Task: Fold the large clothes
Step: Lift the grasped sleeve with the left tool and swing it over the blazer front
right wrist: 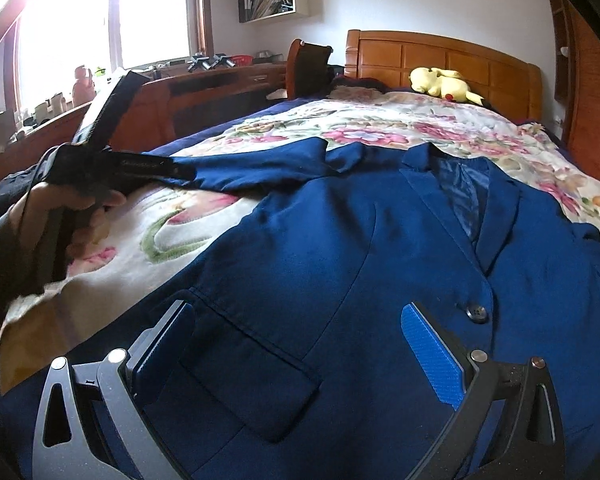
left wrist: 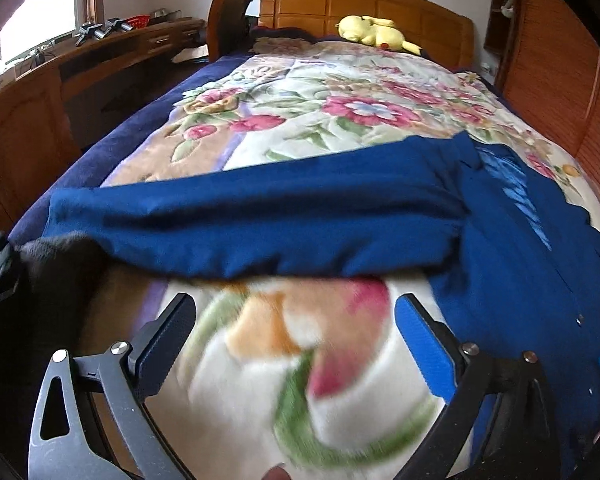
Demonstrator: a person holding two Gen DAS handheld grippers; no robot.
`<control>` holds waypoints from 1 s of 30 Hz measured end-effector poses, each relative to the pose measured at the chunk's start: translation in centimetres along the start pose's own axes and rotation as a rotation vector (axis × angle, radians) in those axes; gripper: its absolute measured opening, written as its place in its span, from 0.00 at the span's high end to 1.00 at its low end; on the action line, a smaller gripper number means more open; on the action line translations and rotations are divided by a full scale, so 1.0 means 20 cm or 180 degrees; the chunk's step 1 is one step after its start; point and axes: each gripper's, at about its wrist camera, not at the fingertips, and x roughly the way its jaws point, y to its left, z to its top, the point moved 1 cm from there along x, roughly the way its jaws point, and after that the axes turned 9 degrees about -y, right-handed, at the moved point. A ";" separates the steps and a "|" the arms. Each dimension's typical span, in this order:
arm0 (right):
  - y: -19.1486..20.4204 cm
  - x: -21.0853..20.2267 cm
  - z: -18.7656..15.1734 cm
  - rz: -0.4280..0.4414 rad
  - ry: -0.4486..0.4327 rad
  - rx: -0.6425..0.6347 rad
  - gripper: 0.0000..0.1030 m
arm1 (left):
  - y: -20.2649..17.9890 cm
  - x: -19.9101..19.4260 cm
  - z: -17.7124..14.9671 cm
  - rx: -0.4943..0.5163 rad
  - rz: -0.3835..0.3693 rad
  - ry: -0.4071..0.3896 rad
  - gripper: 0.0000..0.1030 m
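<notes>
Floral blanket covers the bed, and the blue jacket lies face up across its near end, one sleeve stretched toward the left edge. Both tools are spread apart and hold nothing: the left gripper hovers over bare blanket just short of the sleeve, the right gripper over the jacket's pocket. A grab from here could pinch plush blanket along with the sleeve, or take only the top layer and drag the jacket askew.
</notes>
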 end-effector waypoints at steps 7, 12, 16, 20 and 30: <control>0.01 0.03 0.00 -0.0008 0.0015 -0.0008 0.00 | 0.13 0.13 0.05 -0.0316 0.0036 0.0103 0.21; 0.02 0.04 0.00 -0.0005 0.0019 -0.0042 0.00 | 0.23 0.21 0.04 -0.0634 0.0119 0.0279 0.23; 0.02 0.04 -0.01 -0.0003 0.0022 -0.0041 0.00 | 0.26 0.24 0.01 -0.0707 0.0195 0.0351 0.25; 0.03 0.04 -0.01 -0.0004 0.0030 -0.0050 0.00 | 0.27 0.27 0.01 -0.0756 0.0223 0.0366 0.25; 0.03 0.03 -0.02 0.0015 0.0045 -0.0062 0.00 | 0.23 0.42 0.09 -0.0634 0.0184 0.0564 0.31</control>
